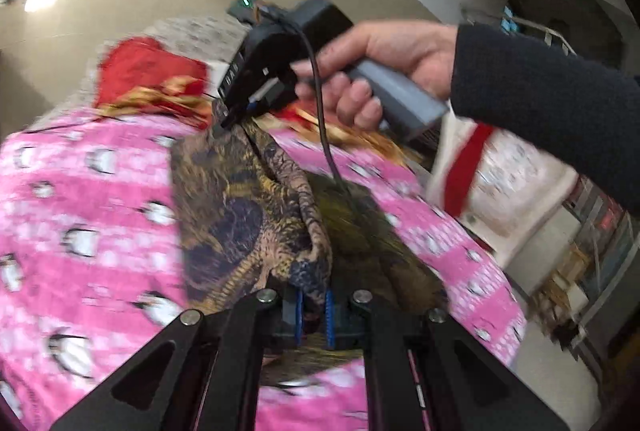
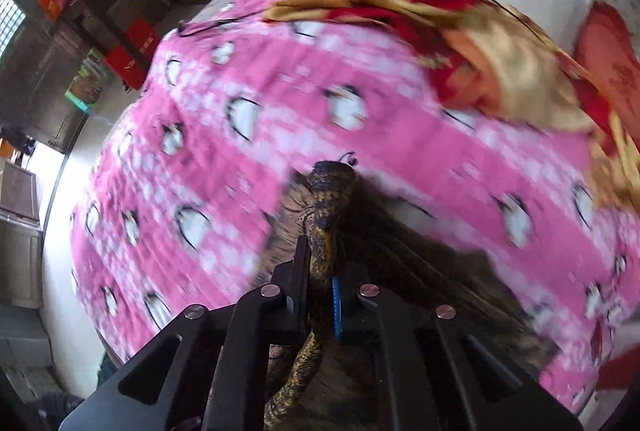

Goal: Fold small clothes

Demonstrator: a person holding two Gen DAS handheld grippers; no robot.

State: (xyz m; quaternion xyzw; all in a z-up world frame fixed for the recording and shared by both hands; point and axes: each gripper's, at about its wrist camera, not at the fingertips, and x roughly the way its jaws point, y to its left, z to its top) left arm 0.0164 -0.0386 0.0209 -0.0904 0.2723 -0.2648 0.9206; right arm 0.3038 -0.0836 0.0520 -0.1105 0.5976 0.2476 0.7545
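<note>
— Both clamped?
— Yes: left gripper (image 1: pixel 314 315) and right gripper (image 2: pixel 320 295) each pinch the brown patterned garment (image 1: pixel 240 215), lifted above the pink blanket (image 1: pixel 80 191).
— Step?
— Likely carrying one edge over; next, align and lower.

Soft printed cloth garment (image 1: pixel 240 215)

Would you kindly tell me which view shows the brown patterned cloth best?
The left wrist view: the brown cloth stretches from the left gripper to the right gripper, above the pink blanket. The right wrist view shows only a bunched strip clamped there.
</note>
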